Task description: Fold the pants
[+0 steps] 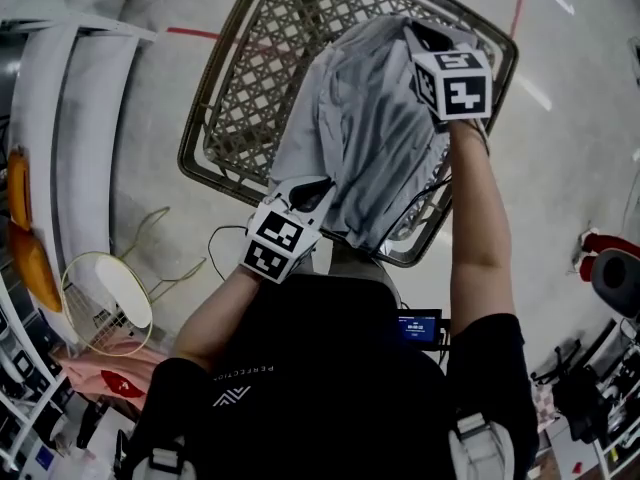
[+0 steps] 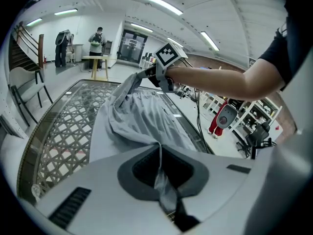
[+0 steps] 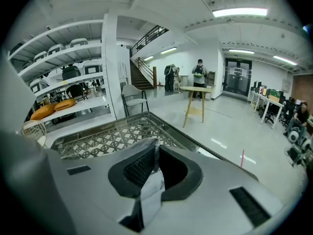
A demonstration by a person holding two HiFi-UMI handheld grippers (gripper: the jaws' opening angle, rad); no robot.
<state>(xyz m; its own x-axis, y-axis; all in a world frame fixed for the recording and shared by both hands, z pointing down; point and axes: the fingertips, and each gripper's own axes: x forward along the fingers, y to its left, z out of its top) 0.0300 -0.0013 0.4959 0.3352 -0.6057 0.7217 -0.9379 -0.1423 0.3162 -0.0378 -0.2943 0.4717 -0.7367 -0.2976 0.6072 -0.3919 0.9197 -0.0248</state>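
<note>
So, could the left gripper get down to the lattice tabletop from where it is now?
Probably yes. The left gripper, shut on the grey pants, is above the near edge of the lattice tabletop, whose visible part is bare. Only the hanging pants lie between.

- Pants (image 1: 360,138): plain light grey
- Table (image 1: 270,58): brown woven lattice under glass, dark rim
- Left gripper (image 2: 164,182) and right gripper (image 3: 149,177): pale grey shells, dark grey around the jaws
- Cubes (image 1: 275,246): white faces with black square markers
- Shirt (image 1: 330,388): black with a small white logo
- Floor (image 1: 560,168): pale grey with a thin red line (image 1: 520,3)
- Shelves (image 1: 80,118): white, bearing an orange-yellow thing (image 1: 35,258)
- Wire guard (image 1: 105,303): cream
- Screen (image 1: 418,326): blue
- Stand (image 3: 195,99): pale yellow wood
- Device (image 1: 600,253): red and dark grey
</note>
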